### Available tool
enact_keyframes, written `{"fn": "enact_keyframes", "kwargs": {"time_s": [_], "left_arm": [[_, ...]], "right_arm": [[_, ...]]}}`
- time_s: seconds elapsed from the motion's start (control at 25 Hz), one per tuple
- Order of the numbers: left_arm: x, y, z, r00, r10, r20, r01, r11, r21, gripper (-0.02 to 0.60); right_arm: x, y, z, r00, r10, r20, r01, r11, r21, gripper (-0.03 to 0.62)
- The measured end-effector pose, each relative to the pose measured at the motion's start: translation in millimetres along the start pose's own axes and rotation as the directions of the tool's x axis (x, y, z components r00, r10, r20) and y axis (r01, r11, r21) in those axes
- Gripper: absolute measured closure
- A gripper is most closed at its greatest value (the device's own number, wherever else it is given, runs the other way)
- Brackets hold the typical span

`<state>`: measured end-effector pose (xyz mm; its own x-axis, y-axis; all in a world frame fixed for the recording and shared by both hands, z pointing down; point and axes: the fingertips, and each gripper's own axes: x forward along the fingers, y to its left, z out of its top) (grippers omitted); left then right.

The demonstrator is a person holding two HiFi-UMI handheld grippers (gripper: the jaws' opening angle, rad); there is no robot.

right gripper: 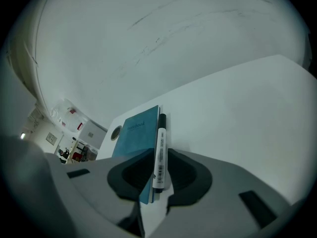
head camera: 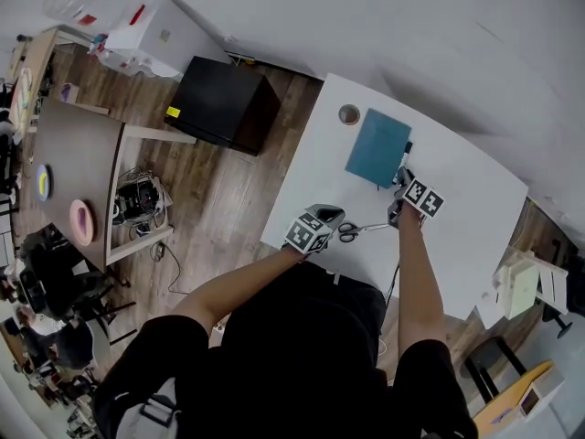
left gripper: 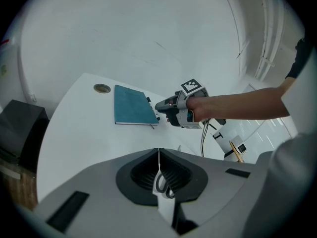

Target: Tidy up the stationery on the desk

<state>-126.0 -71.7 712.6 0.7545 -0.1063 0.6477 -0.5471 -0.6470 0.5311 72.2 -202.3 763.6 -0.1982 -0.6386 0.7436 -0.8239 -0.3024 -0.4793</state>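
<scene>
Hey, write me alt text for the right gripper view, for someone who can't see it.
A white marker with a black cap sits between the jaws of the right claw, lying along the right edge of a teal notebook on a white desk. A small round object lies by the notebook's far left corner.

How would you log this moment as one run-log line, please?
left gripper: jaws shut on scissors | right gripper: jaws shut on pen beside notebook | desk: small round object near notebook
</scene>
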Motion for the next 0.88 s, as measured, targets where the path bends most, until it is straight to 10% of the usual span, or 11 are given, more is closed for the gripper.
{"fn": "enact_keyframes", "kwargs": {"time_s": [0.44,0.88], "left_arm": [[13.2,-19.2,-36.3,0.996,0.03,-0.08,-0.018,0.99,0.139,0.565],[18.0,-25.6,-79.1,0.973,0.175,-0.153,-0.148,0.973,0.175,0.562]], "right_arm": [[-72.8,15.6,-40.4,0.994,0.105,0.018,-0.102,0.987,-0.128,0.513],[-130.3,38.6,-155.6,0.947,0.253,-0.197,-0.312,0.87,-0.383,0.513]]}}
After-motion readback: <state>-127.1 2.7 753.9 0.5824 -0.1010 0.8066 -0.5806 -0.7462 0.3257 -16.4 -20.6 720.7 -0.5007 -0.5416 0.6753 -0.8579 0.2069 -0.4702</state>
